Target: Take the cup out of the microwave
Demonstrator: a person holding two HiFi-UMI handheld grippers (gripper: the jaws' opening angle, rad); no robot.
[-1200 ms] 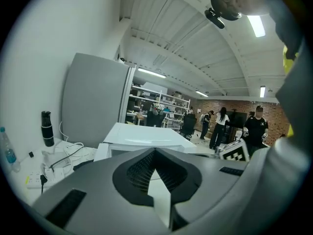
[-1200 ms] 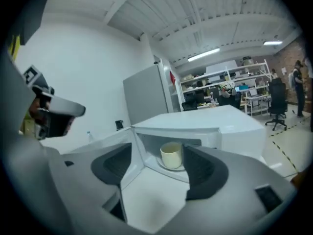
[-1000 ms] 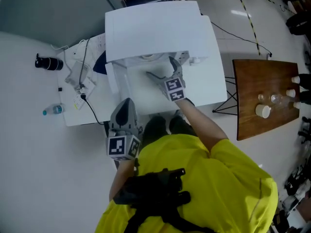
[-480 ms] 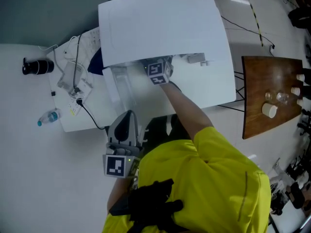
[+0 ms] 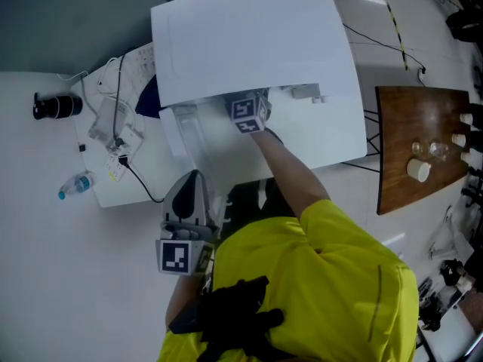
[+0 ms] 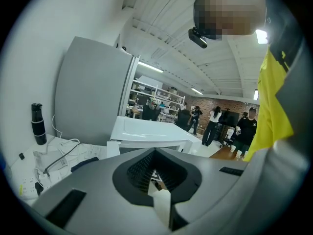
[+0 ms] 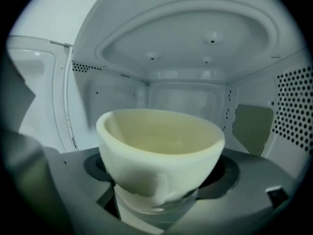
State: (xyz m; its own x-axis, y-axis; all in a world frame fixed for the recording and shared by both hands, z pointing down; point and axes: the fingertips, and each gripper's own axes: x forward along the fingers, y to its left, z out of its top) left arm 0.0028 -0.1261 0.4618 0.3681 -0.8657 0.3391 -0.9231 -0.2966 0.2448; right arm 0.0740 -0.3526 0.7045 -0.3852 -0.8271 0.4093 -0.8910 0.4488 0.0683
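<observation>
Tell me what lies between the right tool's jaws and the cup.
Nothing. The right gripper view shows the cup right between the jaws of the right tool, which have just been closing; whether they press it yet is unclear.

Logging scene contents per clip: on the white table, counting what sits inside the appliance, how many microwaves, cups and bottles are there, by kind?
microwave: 1
cup, inside the microwave: 1
bottles: 2, a black flask and a clear water bottle
Total: 4
</observation>
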